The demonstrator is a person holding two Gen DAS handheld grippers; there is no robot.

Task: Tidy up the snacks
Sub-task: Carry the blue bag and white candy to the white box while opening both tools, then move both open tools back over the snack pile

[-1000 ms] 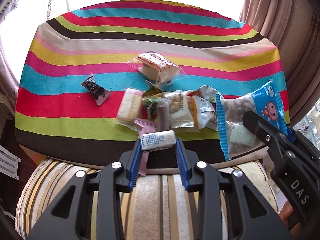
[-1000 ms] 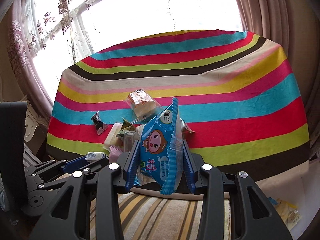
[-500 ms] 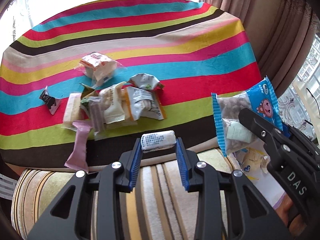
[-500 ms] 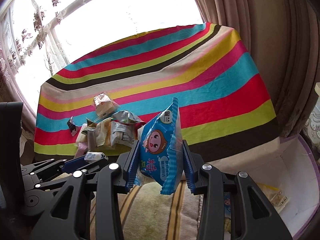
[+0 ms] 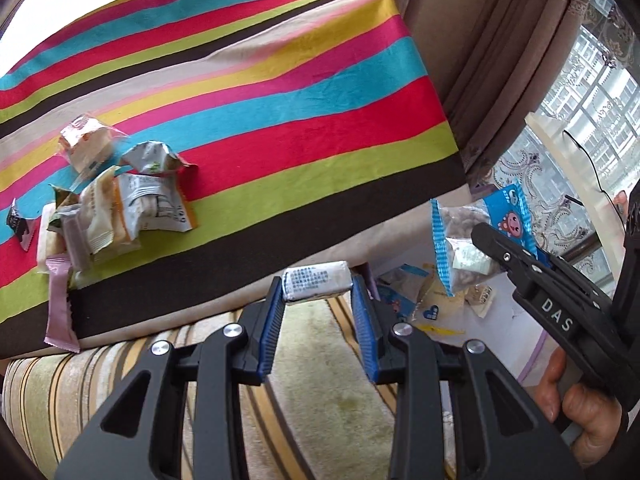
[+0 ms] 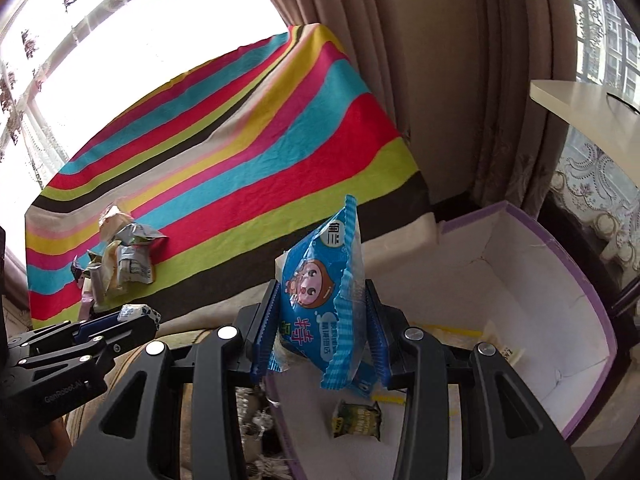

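My left gripper (image 5: pixel 318 292) is shut on a small white snack bar (image 5: pixel 316 281), held off the table's near edge. It shows in the right wrist view too (image 6: pixel 134 314). My right gripper (image 6: pixel 320 312) is shut on a blue cartoon snack bag (image 6: pixel 320 300), held above the near end of a white box with a purple rim (image 6: pixel 576 280). The bag also shows in the left wrist view (image 5: pixel 480 236). A pile of snack packets (image 5: pixel 116 208) lies at the left on the striped tablecloth (image 5: pixel 280 92).
The box holds a green packet (image 6: pixel 356 418) and a pale packet (image 6: pixel 502 346). A striped cushion (image 5: pixel 320 360) lies below the grippers. Curtains (image 6: pixel 460 80) hang behind the box. A pink wrapper (image 5: pixel 60 308) hangs over the table's edge.
Both grippers have swung right, away from the table and the pile, with their snacks held. The box has come into fuller view under the right gripper.
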